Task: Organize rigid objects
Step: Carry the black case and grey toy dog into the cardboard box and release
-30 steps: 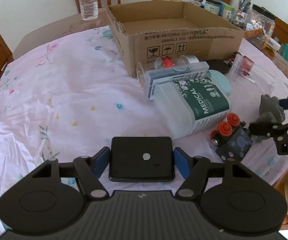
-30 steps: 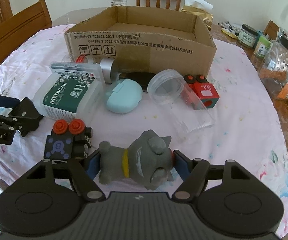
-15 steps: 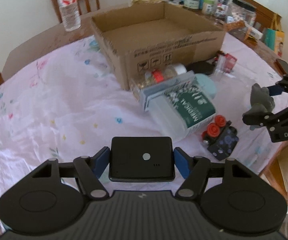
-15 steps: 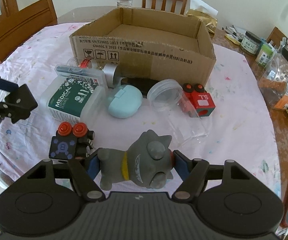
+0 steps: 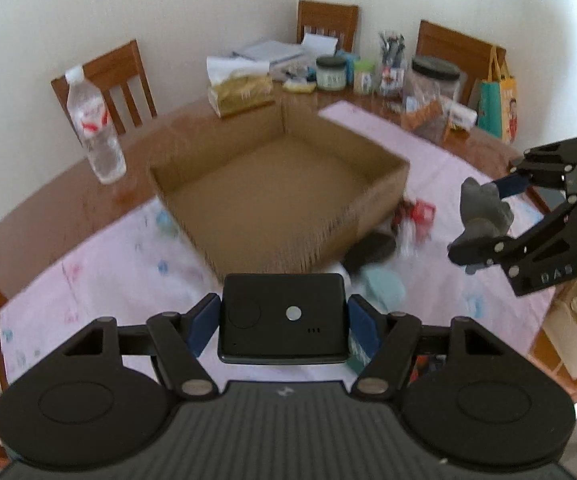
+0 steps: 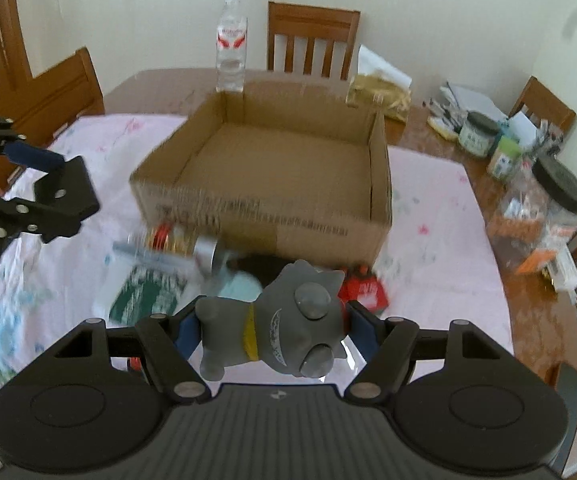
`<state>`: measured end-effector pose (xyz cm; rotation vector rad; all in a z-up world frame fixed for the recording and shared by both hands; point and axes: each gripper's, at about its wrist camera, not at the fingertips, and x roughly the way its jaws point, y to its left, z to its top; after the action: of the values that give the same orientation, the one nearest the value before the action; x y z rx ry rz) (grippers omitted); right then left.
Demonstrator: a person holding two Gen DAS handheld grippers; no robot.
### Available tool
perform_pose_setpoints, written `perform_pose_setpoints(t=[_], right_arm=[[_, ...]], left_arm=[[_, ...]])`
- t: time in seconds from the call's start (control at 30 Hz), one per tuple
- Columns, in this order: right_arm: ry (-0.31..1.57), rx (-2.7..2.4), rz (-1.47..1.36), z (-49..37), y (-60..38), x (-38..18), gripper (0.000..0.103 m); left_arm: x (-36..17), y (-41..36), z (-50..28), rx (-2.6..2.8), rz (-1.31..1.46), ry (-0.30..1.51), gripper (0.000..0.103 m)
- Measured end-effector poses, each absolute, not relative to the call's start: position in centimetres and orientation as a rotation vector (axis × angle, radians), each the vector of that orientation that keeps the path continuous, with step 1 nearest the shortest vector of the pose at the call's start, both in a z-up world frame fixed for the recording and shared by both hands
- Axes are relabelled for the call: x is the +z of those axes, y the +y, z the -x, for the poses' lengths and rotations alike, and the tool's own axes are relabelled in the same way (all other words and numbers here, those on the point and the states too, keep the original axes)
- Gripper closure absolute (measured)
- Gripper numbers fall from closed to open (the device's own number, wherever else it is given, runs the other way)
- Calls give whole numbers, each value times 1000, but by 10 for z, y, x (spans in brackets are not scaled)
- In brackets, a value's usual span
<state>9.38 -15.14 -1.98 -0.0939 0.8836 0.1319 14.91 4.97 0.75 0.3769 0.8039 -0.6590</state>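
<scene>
Above the surface [image 5: 440, 164], my left gripper [image 5: 282, 320] has its fingers [image 5: 204, 322] clamped on a black box [image 5: 282, 322]; my right gripper [image 6: 268, 328] pinches a grey cat figure [image 6: 284, 320], both raised before the open cardboard box [image 6: 288, 168].

The cardboard box [image 6: 288, 184] sat on the counter [image 5: 48, 208], with nothing visible inside it. Behind it stood a water bottle [image 6: 231, 44], and a chair [image 6: 312, 40] stood beyond the counter's far edge. Against the box's near wall lay a cluster of blurred small items [image 6: 192, 256]. To the box's right, along the counter's edge, stood jars and packets [image 6: 528, 184]. In the right wrist view the toy cat [image 6: 284, 320] hung in front of the box, above the cluster; the flat device [image 5: 282, 324] hung before the box in the left wrist view.
</scene>
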Motion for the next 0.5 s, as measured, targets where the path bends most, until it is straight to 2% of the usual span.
perform_pose_setpoints(t=[0.27,0.5], right_arm=[[815,242,152,-145,-168,-6,26],[819,293,157,-188,-183,-11,26]], left_arm=[[13,14,-197,-566,-360,783,34],[-6,-8,-251,-492,-317,816,34]])
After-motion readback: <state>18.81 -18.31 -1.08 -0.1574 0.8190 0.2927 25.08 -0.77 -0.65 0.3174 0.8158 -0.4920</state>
